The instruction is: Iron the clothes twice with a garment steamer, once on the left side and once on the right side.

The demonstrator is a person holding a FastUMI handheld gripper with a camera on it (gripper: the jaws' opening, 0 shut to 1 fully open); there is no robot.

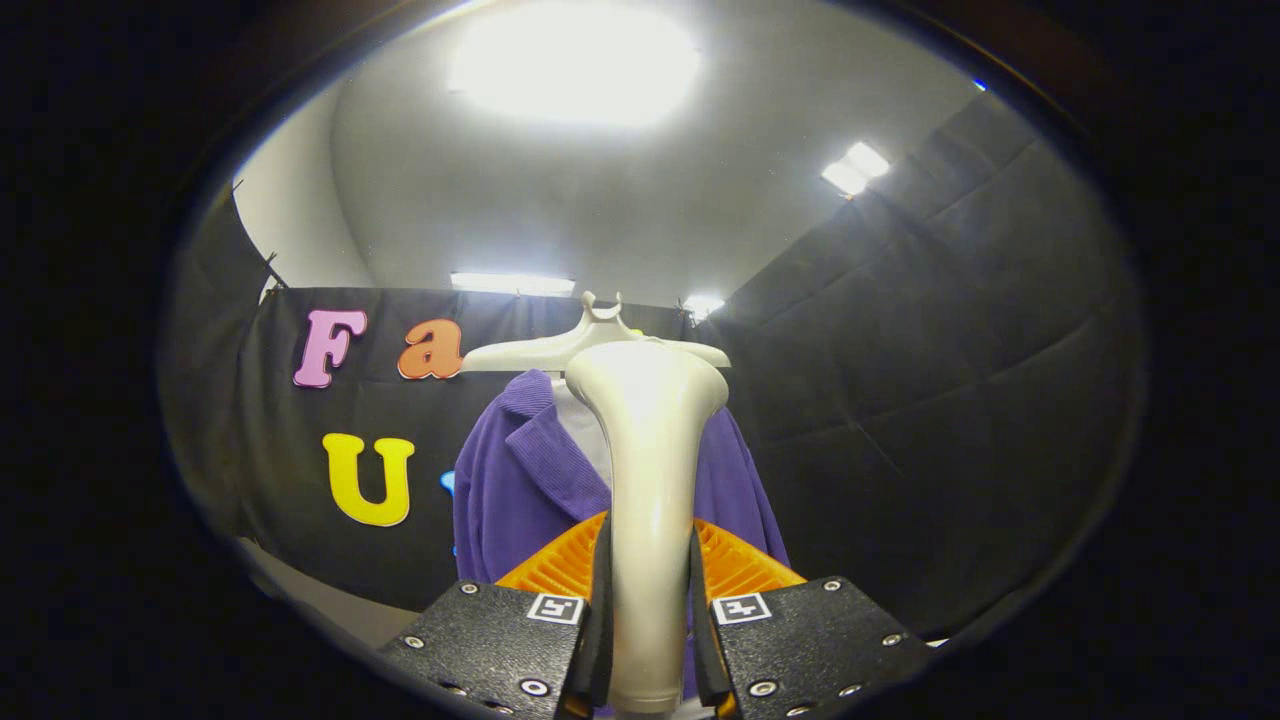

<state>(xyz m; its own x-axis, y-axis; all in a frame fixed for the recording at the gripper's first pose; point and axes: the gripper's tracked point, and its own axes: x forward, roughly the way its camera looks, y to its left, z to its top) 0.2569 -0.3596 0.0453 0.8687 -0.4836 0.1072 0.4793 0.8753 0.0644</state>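
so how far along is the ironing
Done: the gripper is shut on the garment steamer, both fingers pressing its handle. In hand: the steamer's head is raised in front of the purple jacket on its hanger. Left: whether either side has had its pass cannot be told.

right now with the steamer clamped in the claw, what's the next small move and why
Probably ease the steamer forward toward the purple jacket and to one side of it. The claw is shut on the steamer's handle, both fingers pressing on it, and its flared head sits in front of the jacket's middle, near the collar on the hanger. Whether the head touches the cloth cannot be told.
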